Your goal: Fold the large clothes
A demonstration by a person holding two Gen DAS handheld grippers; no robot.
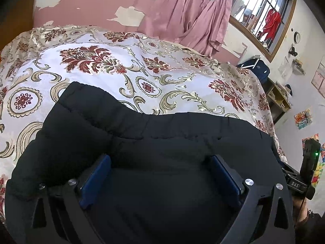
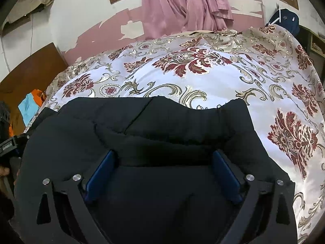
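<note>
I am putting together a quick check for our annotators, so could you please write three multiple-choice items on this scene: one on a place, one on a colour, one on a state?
1. Where does the black garment lie?
A. on the floral bedspread
B. on a wooden floor
C. on a chair

2. What colour is the curtain behind the bed?
A. green
B. pink
C. white

3. How do the left gripper and right gripper stand?
A. both wide open
B. both shut
C. one open, one shut

Answers: 1 A, the patterned cover surrounds it; 2 B, pink folds hang at the window; 3 A, dark fabric shows between the blue pads of each.
</note>
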